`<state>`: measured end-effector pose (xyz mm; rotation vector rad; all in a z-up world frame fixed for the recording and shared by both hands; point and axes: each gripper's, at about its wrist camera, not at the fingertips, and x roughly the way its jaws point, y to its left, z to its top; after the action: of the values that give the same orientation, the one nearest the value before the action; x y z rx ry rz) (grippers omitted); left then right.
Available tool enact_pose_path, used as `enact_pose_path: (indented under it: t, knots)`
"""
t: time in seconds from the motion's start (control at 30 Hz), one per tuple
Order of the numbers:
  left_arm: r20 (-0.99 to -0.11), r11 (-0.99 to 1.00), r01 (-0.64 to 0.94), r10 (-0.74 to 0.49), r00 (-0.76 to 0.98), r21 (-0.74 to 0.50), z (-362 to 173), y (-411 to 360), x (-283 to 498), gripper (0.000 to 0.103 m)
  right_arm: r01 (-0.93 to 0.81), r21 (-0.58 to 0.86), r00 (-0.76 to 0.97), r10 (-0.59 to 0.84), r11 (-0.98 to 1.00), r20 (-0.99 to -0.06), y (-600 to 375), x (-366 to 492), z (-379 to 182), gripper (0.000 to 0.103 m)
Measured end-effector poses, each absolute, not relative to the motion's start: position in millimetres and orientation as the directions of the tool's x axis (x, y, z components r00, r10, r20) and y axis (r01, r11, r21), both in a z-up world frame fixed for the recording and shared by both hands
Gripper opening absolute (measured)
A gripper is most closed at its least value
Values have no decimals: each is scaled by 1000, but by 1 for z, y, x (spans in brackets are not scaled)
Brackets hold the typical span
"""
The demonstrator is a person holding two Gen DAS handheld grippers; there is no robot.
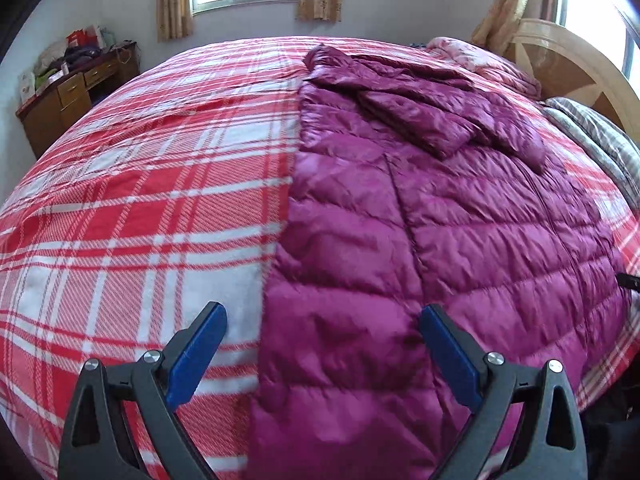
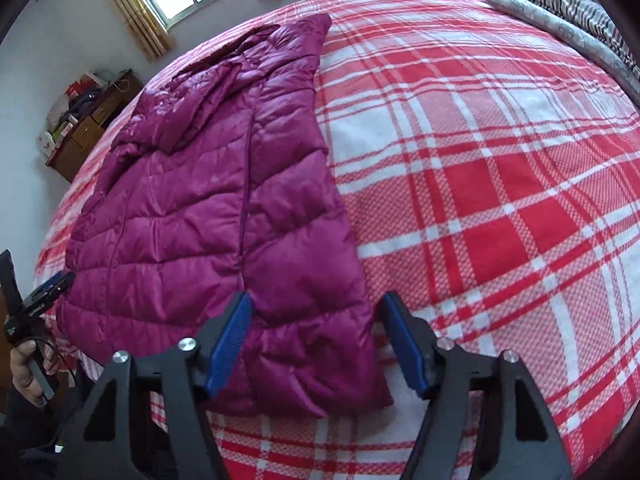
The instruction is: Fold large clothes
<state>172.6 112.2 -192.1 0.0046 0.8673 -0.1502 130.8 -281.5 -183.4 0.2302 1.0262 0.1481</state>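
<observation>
So the purple down jacket [image 2: 224, 208] is laid flat on the plaid bedspread [image 2: 500, 200] for folding; the right gripper [image 2: 316, 340] and left gripper [image 1: 322, 354] are both held wide, empty, at its hem corners.

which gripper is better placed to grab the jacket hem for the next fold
Right. The right gripper is open with the jacket's near hem corner between its fingers; the left gripper is open too, straddling the jacket's side edge and the plaid bedspread.

- No text, label or number can be read with certainty.
- Small white lettering is seen on the left gripper [image 2: 48, 294] body, too blurred to be read.
</observation>
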Motion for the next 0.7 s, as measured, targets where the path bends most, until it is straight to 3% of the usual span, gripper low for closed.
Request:
enact_pose_path:
  t: [0.03, 0.07, 0.1, 0.17, 0.43, 0.7]
  knots:
    - [-757, 986, 156, -141, 638, -53, -193, 110, 166, 88, -25, 274, 497, 250, 961, -831, -280, 129, -184, 45]
    - [-753, 982, 184, -153, 640, -43, -193, 105, 158, 69, -32, 289, 484, 268, 957, -833, -279, 126, -185, 24]
    - [-749, 977, 212, -166, 641, -35, -192, 102, 153, 59, -42, 321, 474, 301, 946, -827, -278, 125, -185, 15]
    - [-747, 961, 270, -222, 627, -58, -189, 100, 146, 14, -46, 341, 476, 321, 939, -819, -277, 121, -185, 12]
    - [-670, 942, 291, -327, 666, -170, -147, 116, 130, 6, -74, 425, 565, 389, 902, -728, -289, 94, -146, 8]
    - [-514, 889, 399, -456, 727, -225, -74, 123, 82, 6, -147, 467, 670, 435, 872, -601, -302, 48, -79, 7]
